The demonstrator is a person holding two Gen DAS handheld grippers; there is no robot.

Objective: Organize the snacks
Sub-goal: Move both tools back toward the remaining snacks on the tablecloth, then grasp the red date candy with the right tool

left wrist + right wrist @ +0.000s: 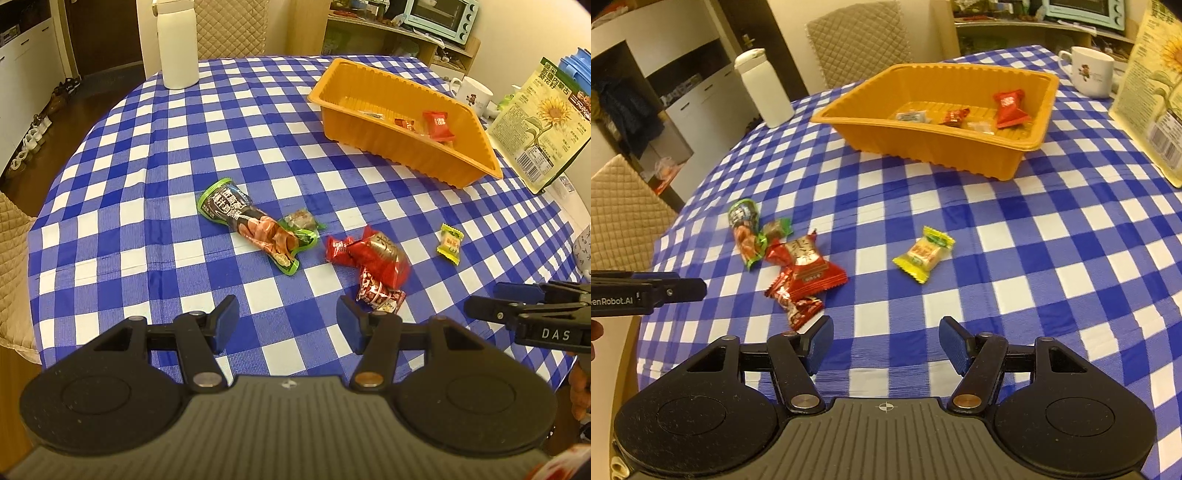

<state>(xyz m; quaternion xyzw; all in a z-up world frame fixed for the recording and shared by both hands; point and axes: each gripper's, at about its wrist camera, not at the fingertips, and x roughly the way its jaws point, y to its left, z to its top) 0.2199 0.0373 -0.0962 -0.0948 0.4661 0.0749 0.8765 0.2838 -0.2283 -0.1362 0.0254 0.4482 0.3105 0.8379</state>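
Observation:
An orange plastic tray (373,83) (925,149) stands at the far right of the checked table and holds several small wrapped snacks, among them a red packet (437,125) (1008,109). Loose on the cloth lie a long green-and-black snack pack (255,225) (744,230), a small brown candy (303,218) (777,228), a cluster of red packets (376,264) (805,275) and a yellow wrapped candy (450,243) (923,253). My left gripper (288,319) is open and empty, near the red cluster. My right gripper (886,341) is open and empty, short of the yellow candy.
A white bottle (177,44) (764,90) stands at the far left. A white mug (474,94) (1091,72) and a sunflower-seed bag (543,125) (1152,92) stand at the right. Quilted chairs ring the table. The table edge is close below both grippers.

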